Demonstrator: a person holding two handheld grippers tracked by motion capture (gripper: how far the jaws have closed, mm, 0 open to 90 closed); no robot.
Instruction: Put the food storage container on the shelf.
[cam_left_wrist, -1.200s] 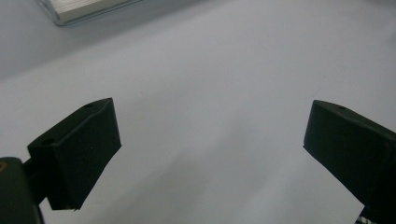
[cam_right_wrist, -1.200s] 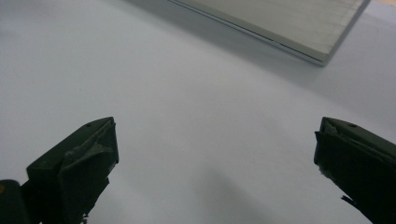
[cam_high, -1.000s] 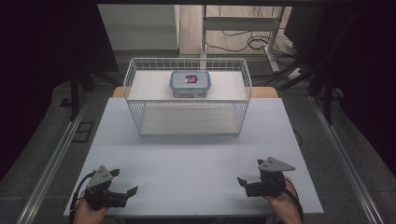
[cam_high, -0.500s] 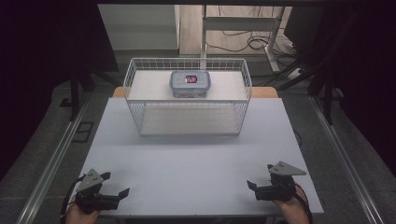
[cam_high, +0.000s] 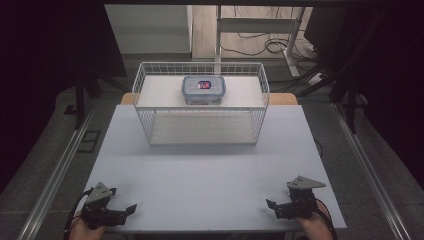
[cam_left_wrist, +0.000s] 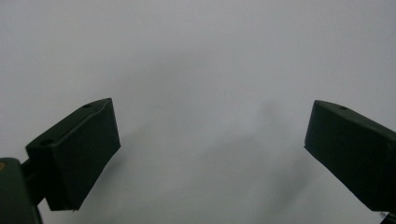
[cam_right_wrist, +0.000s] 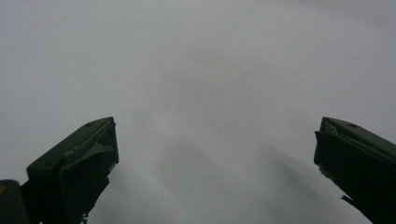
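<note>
From above, a lidded box (cam_high: 203, 89) sits in a wire basket (cam_high: 202, 131) across the desk (cam_high: 205, 175), while both gripper views show just bare desk between wide-open, empty jaws.

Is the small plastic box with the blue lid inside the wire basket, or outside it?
Inside: the blue-lidded plastic box sits within the white wire basket, near its back wall.

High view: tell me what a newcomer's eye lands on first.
The white wire basket at the far middle of the table draws the eye, with a lidded blue-rimmed container sitting at its back. Next come the two black claws at the near edge, the left claw and the right claw, both open and empty.
</note>
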